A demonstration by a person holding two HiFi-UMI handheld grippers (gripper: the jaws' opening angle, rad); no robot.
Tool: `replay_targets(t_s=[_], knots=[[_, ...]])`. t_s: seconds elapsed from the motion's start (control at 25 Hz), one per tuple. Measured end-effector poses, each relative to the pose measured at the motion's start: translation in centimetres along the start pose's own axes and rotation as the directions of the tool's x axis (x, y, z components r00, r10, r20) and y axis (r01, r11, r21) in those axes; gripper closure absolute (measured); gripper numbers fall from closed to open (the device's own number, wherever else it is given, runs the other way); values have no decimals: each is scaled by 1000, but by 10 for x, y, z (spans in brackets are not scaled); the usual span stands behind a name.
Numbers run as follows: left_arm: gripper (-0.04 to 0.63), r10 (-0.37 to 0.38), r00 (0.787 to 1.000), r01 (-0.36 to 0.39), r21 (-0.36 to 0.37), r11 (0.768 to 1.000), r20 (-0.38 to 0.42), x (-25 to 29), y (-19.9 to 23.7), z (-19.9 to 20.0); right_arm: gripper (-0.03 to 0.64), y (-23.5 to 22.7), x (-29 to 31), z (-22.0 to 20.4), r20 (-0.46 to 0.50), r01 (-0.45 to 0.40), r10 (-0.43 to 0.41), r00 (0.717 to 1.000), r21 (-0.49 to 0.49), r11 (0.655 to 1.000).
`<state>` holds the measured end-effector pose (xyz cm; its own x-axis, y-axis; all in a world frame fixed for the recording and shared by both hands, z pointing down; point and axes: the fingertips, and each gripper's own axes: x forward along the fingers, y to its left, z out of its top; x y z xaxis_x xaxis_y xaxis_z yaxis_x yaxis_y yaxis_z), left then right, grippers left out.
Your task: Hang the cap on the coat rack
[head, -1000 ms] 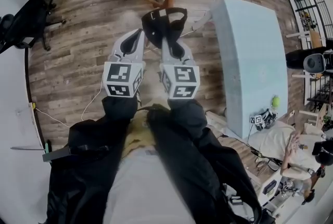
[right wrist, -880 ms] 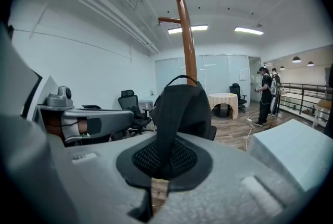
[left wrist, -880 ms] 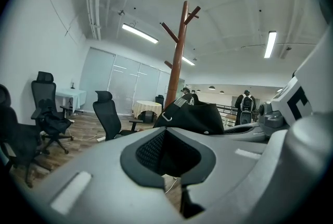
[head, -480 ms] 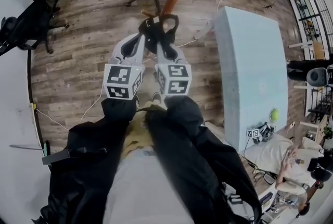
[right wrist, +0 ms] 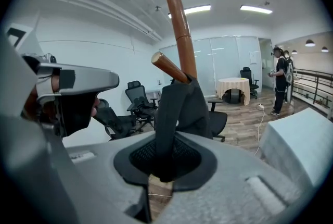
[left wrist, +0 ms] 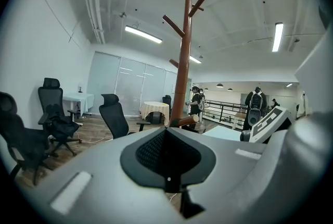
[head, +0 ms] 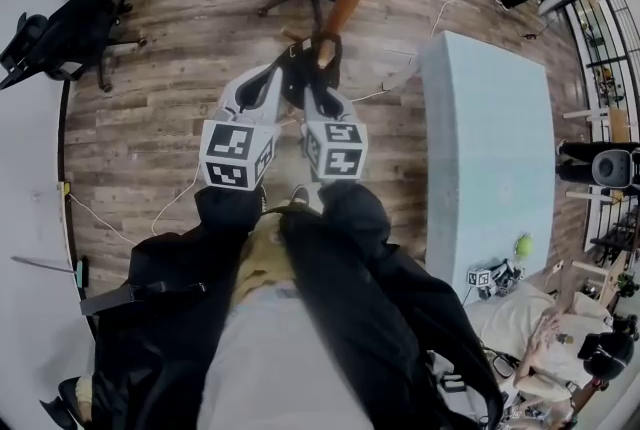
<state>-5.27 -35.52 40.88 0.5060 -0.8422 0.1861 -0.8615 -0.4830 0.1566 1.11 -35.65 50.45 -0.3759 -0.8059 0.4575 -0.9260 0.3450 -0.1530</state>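
We see the left gripper (left wrist: pixel 167 158) with its jaws pressed together, black pads meeting, nothing between them. Straight ahead the brown wooden coat rack (left wrist: pixel 183 61) stands upright with its pegs angled upward. Black office chairs (left wrist: pixel 115 120) sit to the left. A cloth-covered round table (left wrist: pixel 154 109) stands behind the pole. People (left wrist: pixel 254 104) stand far back by a railing (left wrist: pixel 223 112). The right gripper's marker cube (left wrist: pixel 268 123) shows at right.

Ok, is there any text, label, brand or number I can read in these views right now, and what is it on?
No readable text in any view.
Left marker cube and right marker cube: black-and-white square patterns only, no letters or digits.
Cap: no logo or label shows.
Coat rack: plain brown, no sign.
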Motion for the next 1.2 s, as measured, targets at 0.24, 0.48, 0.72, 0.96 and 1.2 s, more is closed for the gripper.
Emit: replay_targets(t_s=[0.24, 0.48, 0.72, 0.96, 1.2], knots=[[597, -5, 1000, 5, -3, 1000, 12, 2, -3, 7, 460, 7, -13, 9, 7, -65, 66, 998, -41, 997], [597, -18, 999, 18, 10, 1000, 30, 8, -13, 17, 426, -5, -41, 32, 69, -61, 65, 995, -51, 997], [597, -24, 999, 23, 21, 1000, 40, 9, -14, 24, 391, -12, -43, 29, 47, -58, 59, 997, -30, 998], [597, -28, 998, 27, 28, 999, 52, 12, -16, 30, 337, -17, -44, 26, 31, -54, 54, 998, -12, 998], [597, -37, 997, 34, 32, 999, 69, 15, -21, 36, 337, -23, -63, 61, 153, -26, 30, 988, -31, 999]])
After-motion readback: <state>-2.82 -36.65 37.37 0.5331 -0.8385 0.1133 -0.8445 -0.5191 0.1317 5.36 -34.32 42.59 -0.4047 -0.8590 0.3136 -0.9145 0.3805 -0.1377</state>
